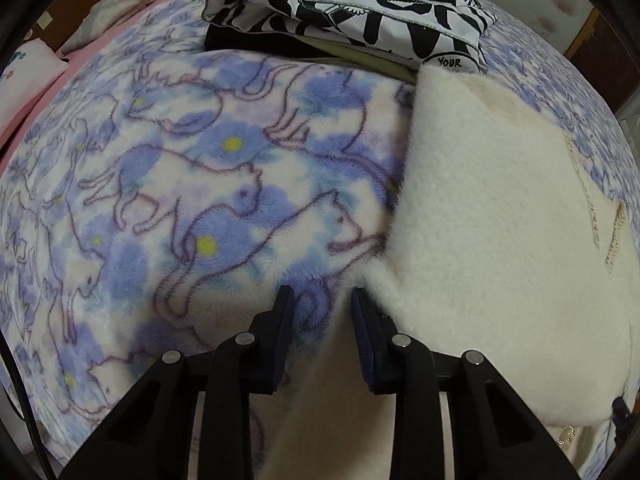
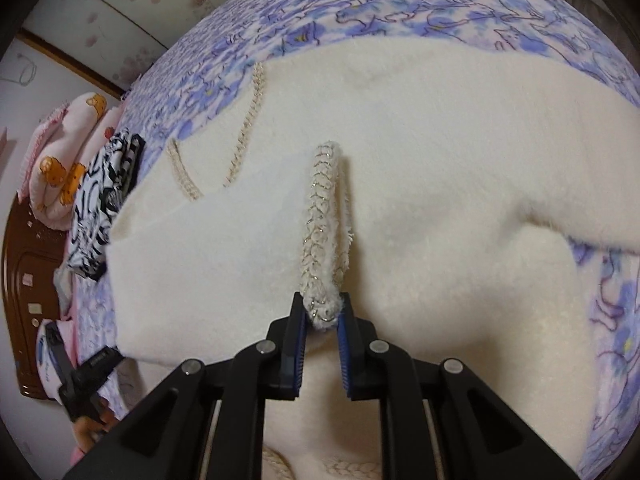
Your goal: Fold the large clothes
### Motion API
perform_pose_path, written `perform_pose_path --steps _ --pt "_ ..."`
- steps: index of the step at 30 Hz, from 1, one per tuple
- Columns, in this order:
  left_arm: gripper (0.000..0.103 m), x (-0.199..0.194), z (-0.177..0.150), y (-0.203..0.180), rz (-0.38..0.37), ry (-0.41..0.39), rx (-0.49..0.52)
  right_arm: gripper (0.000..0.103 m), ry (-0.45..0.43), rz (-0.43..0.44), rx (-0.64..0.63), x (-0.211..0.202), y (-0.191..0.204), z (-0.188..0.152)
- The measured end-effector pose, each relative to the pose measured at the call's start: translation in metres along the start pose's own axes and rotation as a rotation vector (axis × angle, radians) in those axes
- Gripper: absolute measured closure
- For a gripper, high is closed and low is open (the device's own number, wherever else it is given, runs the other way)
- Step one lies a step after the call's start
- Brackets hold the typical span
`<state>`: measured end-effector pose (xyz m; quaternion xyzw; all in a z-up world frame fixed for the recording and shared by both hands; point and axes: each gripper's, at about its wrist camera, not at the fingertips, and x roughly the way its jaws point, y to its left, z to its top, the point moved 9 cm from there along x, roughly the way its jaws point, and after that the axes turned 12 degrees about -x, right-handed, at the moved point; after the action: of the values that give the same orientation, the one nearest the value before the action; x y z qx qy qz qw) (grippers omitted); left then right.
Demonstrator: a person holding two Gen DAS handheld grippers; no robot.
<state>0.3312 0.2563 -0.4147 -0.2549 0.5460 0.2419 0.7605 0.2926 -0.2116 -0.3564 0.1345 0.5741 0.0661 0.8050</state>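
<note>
A large cream fleece garment [image 2: 420, 152] with braided beige trim lies spread on a bed covered by a purple-and-white cat-print blanket [image 1: 180, 184]. My right gripper [image 2: 323, 312] is shut on the garment's braided trim edge [image 2: 320, 216], which stands up as a ridge ahead of the jaws. My left gripper [image 1: 322, 300] is open and empty, low over the blanket at the garment's left edge [image 1: 480, 200]. The left gripper also shows at the lower left of the right wrist view [image 2: 86, 376].
A folded black-and-white printed cloth [image 1: 360, 12] lies on dark folded items at the bed's far end, touching the garment's corner. Pink bedding with bear prints [image 2: 60, 160] and a brown wooden headboard [image 2: 24, 280] are beyond it. A wall [image 2: 100, 12] stands beside the bed.
</note>
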Motion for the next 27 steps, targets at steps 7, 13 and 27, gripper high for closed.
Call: perform_pose_path --steps 7,13,27 --pt "0.075 0.006 -0.002 0.001 0.011 -0.008 -0.007 0.09 0.009 -0.036 -0.038 0.011 -0.005 -0.011" --pt "0.075 0.007 -0.004 0.0 0.014 -0.002 -0.01 0.089 -0.017 -0.081 -0.081 0.015 -0.006 -0.003" --pt "0.074 0.008 -0.011 0.0 0.012 -0.002 -0.009 0.089 -0.057 -0.157 -0.104 0.029 -0.013 0.033"
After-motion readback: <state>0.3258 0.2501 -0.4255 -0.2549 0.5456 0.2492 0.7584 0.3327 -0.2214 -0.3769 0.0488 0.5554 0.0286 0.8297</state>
